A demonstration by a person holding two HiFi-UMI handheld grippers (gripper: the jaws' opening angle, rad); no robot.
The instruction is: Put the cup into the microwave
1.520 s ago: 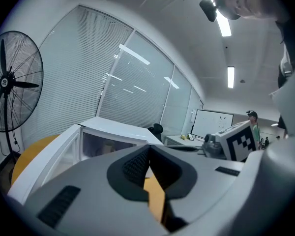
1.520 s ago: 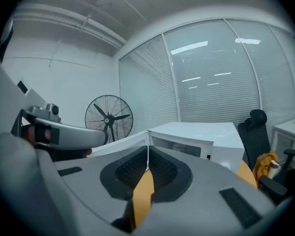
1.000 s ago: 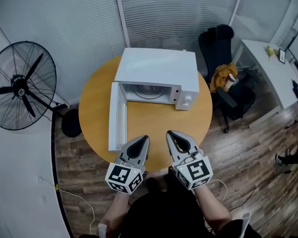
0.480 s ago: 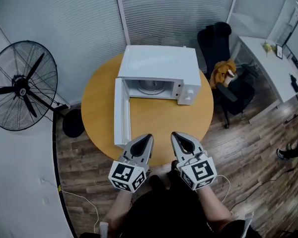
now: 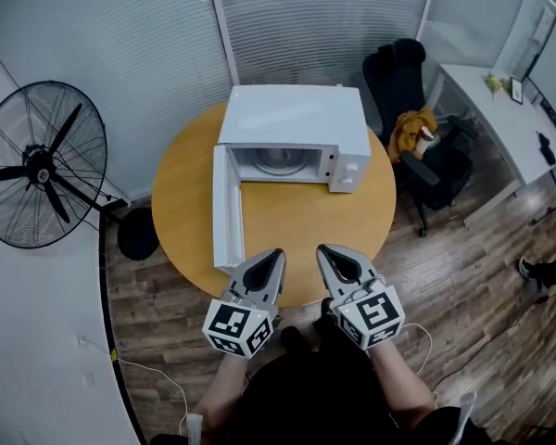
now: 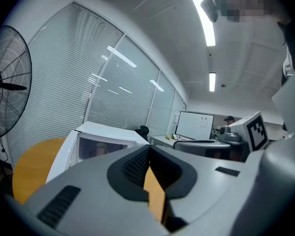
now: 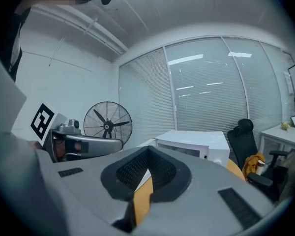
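Observation:
The white microwave [image 5: 296, 119] stands at the far side of the round orange table [image 5: 296, 221]. Its door [image 5: 227, 207] is swung open to the left. In the head view the cavity [image 5: 280, 163] shows only a pale round shape, and I cannot make out a cup there. In the left gripper view a dim upright shape [image 6: 100, 149] stands inside the cavity. My left gripper [image 5: 274, 258] and right gripper [image 5: 326, 253] hover side by side over the table's near edge, pointing at the microwave. Both are shut with nothing between the jaws, as the left gripper [image 6: 148, 150] and right gripper [image 7: 148, 152] views show.
A black floor fan [image 5: 37, 165] stands left of the table. A black office chair [image 5: 403, 82] with a yellow cloth [image 5: 415, 135] on it is at the back right, next to a white desk [image 5: 500, 119]. Blinds cover the glass wall behind.
Both grippers have slid a little across the table's near edge while staying shut and empty. The microwave and its open door have not moved.

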